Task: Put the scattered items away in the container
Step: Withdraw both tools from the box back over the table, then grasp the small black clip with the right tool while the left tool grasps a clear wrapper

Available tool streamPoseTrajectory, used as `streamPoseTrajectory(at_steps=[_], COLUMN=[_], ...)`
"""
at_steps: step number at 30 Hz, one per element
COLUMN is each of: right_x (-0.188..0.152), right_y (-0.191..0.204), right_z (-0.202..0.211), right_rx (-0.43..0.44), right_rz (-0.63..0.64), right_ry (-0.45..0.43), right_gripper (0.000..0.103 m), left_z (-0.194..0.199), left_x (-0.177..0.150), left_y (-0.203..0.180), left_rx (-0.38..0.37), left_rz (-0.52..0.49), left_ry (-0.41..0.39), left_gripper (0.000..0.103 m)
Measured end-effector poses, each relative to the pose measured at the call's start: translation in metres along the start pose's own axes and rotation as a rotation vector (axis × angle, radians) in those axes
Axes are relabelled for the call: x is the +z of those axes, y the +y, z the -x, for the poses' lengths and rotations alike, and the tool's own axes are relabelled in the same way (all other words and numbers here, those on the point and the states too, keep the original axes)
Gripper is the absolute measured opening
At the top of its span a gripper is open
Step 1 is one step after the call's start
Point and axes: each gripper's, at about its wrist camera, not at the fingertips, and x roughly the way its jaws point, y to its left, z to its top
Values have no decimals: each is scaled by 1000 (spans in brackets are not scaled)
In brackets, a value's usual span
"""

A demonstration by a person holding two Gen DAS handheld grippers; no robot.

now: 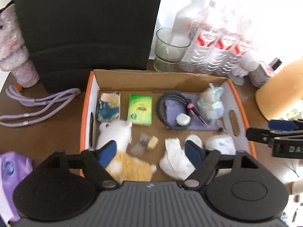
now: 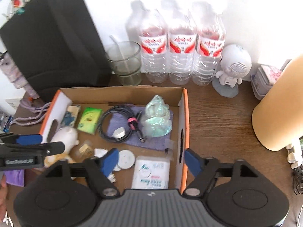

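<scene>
Both tongs I run stand wide open and hold nothing: left tongs (image 1: 151, 152) hover above the orange-rimmed cardboard box (image 1: 161, 80) on the brown wooden table (image 2: 217, 113), right tongs (image 2: 151, 162) straddle its right wall. Inside lie a green tissue packet (image 1: 140, 109), a coiled black cable (image 2: 115, 124), a white plush toy (image 1: 115, 132). Three clear water bottles (image 2: 181, 43) wear red-and-white labels, print unreadable.

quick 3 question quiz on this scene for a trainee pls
1. True or false: both tools are shut.
2. What lies left of the green packet in the box? A) blue packet B) glass C) bottle
3. Fill in: the coiled cable rests on a purple ____.

Key:
1. False; the left tool and right tool are both open and hold nothing.
2. A, the blue packet.
3. cloth.
</scene>
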Motion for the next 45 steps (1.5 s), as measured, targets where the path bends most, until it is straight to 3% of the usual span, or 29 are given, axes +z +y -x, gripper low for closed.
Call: streamPoseTrajectory(at_steps=[4,7,10,13,16,19,23,26,28,31,33,37,38,41,45], right_x=[-18,-35,-74,-128,-159,-171,-204,-255,-297,-362,-396,-418,-418,-406,-384], right_y=[12,20,33,43,47,49,55,49,42,30,25,26,27,29,31], right_z=[18,35,55,65,68,77,97,109,116,118,112,93,89,77,63], right_rx=[-2,25,-34,-112,-83,-49,-93,-40,-25,-41,-20,-38,-27,-2,13], right_rz=[47,37,100,188,210,226,260,248,249,163,175,210,206,181,196], right_ry=[-18,-86,-354,-653,-745,-741,-789,-858,-869,-865,-834,-712,-702,-668,-651], right_gripper=[82,83,85,90,92,92,92,98,98,101,102,99,93,84,81], left_z=[32,56,78,90,94,97,102,106,104,97,92,84,80,70,59], left_x=[-19,-48,-91,-139,-168,-188,-229,-291,-336,-392,-414,-415,-411,-398,-382], left_y=[2,-9,-21,-29,-40,-48,-56,-57,-57,-52,-49,-40,-39,-41,-44], left_rx=[61,171,198,199,245,236,263,301,279,200,182,187,186,192,149], left_rz=[15,-6,-106,-125,-111,-127,-133,-72,-51,-53,-93,-91,-90,-93,-126], left_ry=[-79,-281,-518,-719,-815,-832,-854,-887,-880,-820,-756,-692,-685,-645,-639], left_gripper=[103,103,103,103,103,103,103,103,103,103,103,103,103,103,103])
